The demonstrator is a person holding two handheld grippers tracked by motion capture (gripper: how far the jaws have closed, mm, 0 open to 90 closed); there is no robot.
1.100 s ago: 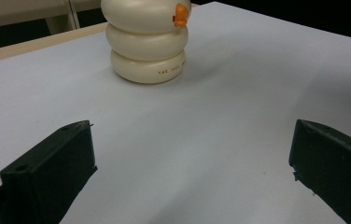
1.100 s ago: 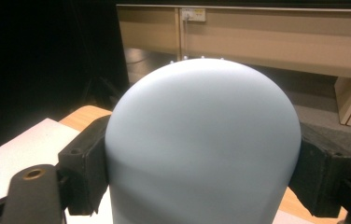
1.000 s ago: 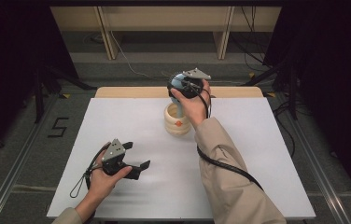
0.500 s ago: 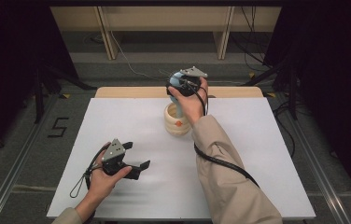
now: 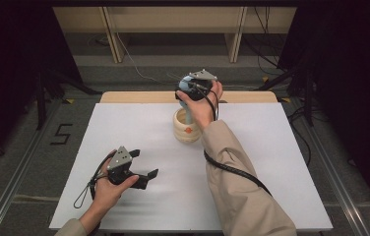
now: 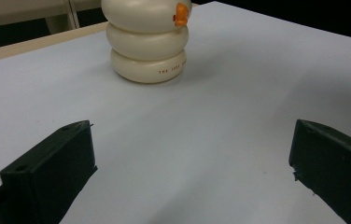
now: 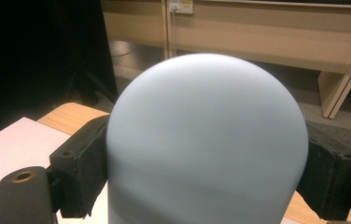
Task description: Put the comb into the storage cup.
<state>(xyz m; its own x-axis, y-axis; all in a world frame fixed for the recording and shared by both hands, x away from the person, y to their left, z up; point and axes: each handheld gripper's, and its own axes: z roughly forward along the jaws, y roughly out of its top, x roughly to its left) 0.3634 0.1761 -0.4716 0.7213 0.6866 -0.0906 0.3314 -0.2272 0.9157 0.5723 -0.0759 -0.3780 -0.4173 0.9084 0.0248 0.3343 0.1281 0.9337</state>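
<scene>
I hold my right gripper (image 5: 189, 92) raised above the far middle of the white table (image 5: 271, 162), its two black jaws clamped on either side of a pale blue, smooth, dome-topped object (image 7: 206, 140). In the right gripper view that rounded blue top sits squarely between the jaws, blurred at this close range, so I cannot tell its lower shape for sure. Directly beneath my right hand (image 5: 200, 105) stands a cream-coloured holder made of three stacked rounded rings (image 5: 187, 129), upright on the table, with a small orange mark on its side and a line of tiny lettering on its lowest ring, too small to read. In the high view the blue object appears to reach down toward the holder's mouth, though my hand hides where they meet. My left gripper (image 5: 146, 176) rests low over the near left part of the table, jaws spread wide apart and holding nothing, pointing toward the cream holder.
</scene>
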